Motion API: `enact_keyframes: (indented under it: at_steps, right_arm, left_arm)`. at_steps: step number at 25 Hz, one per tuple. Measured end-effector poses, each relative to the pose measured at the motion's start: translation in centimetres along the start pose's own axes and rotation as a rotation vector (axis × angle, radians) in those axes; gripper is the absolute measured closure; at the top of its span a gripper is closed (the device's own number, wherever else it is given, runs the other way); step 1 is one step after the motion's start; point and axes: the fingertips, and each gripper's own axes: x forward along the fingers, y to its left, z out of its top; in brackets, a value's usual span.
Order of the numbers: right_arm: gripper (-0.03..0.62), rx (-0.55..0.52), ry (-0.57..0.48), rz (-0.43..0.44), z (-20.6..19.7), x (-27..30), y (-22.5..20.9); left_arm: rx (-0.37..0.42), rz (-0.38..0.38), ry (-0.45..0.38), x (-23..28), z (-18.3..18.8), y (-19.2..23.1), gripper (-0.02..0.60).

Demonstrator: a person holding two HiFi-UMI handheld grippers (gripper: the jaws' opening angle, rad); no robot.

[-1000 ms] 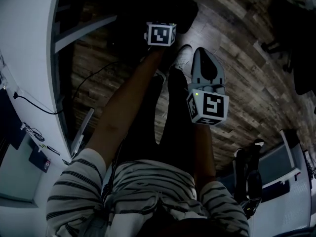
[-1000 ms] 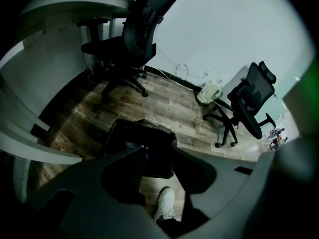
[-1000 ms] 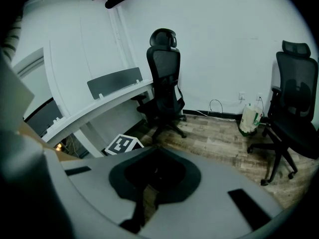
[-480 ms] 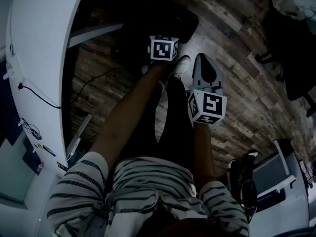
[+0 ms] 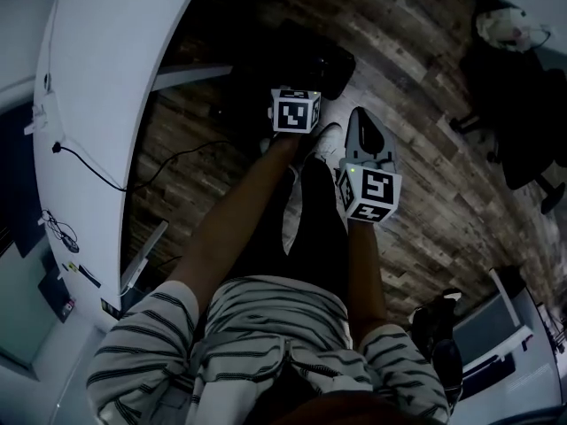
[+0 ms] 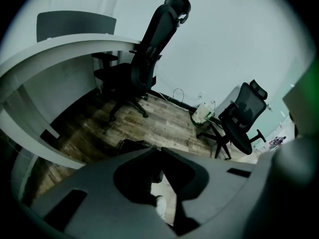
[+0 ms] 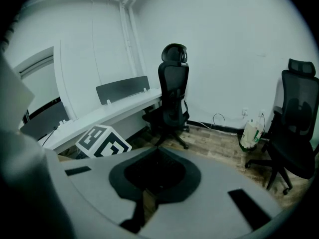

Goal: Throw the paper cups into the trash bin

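No paper cup shows in any view. The black trash bin (image 5: 308, 56) stands on the wood floor beyond my hands, and its dark rim (image 6: 130, 144) lies just past the left jaws. My left gripper (image 6: 158, 149) has just been closing; its tips now meet with nothing between them. In the head view only its marker cube (image 5: 295, 111) shows, above the bin's near side. My right gripper (image 5: 360, 115) hangs beside it to the right, jaws together and empty, tips touching (image 7: 158, 148). The left cube (image 7: 103, 141) appears at the right gripper view's left.
A curved white desk (image 5: 97, 104) with cables runs along the left. Black office chairs (image 6: 144, 63) (image 6: 244, 118) (image 7: 299, 128) stand by the far wall, and a white bag (image 7: 250, 133) sits on the floor. My legs and a white shoe (image 5: 326, 140) are below the grippers.
Both marker cubes sit lower in the head view and nearer the camera. The view has swung, so more of the white desk and of the bin shows.
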Motion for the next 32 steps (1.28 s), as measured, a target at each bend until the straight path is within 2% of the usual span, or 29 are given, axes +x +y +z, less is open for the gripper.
enact_keyframes:
  at_steps: [8,14,23,32]
  right_arm:
    - [0.583,-0.031,-0.021,0.018,2.6,-2.1,2.0]
    - [0.585,-0.039,-0.053,0.03,5.4,-3.3,2.8]
    - [0.585,-0.071,-0.089,0.038,9.2,-6.2,4.4]
    - [0.585,-0.093,-0.129,0.059,11.4,-8.9,6.9]
  left_arm:
    - [-0.01,0.008,-0.063,-4.8,2.4,-0.3,0.555]
    - [-0.002,-0.003,-0.124,-8.4,4.5,-1.0,0.557]
    - [-0.037,-0.037,-0.217,-14.7,6.4,-2.7,0.557]
    - [-0.009,-0.047,-0.317,-21.1,8.4,-3.2,0.557]
